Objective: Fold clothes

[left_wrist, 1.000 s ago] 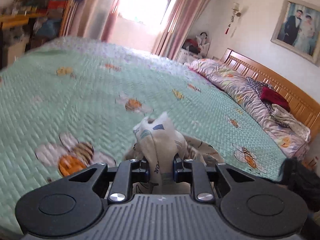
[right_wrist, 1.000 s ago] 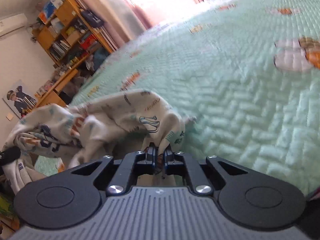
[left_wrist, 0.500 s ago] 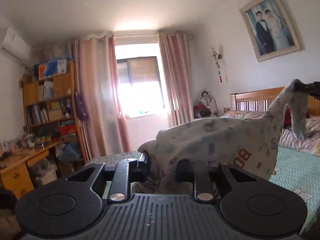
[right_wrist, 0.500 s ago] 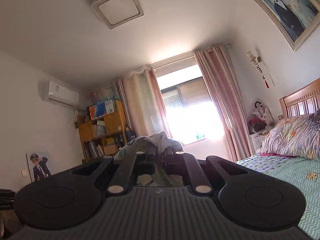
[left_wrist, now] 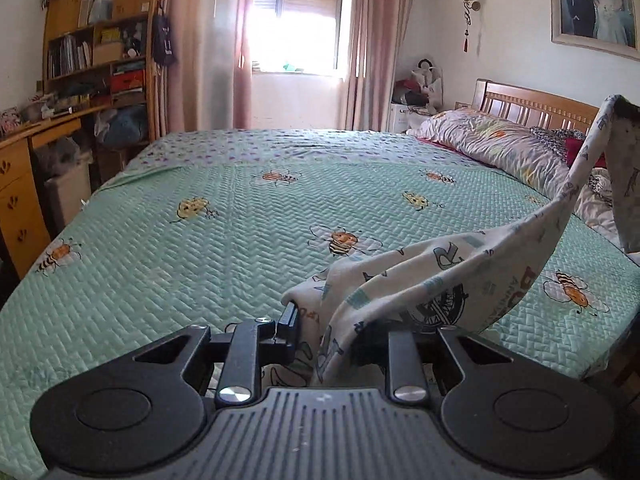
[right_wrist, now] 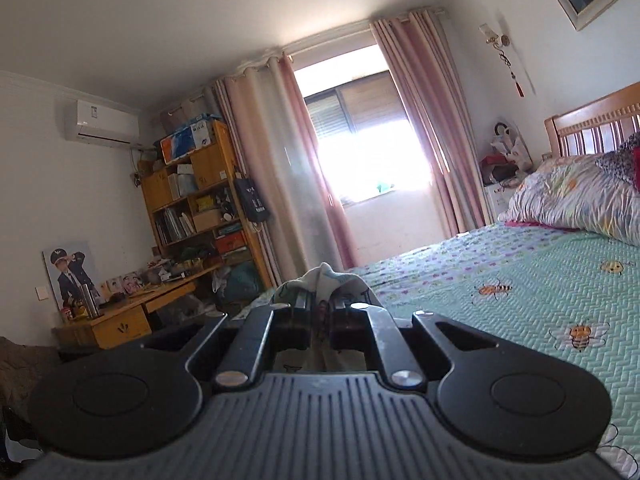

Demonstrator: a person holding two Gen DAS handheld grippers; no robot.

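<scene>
left claw point(left_wrist: 332, 332) fingertips hidden under the printed garment point(left_wrist: 440, 276).

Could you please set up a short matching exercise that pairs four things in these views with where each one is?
Things:
1. printed garment
2. bedspread
3. framed portrait
4. air conditioner

Places:
a. mounted high on the wall above the bookshelf
b. hanging on the wall above the headboard
c. held up between the two grippers
d. spread flat across the bed

Pairs: 1-c, 2-d, 3-b, 4-a
</scene>
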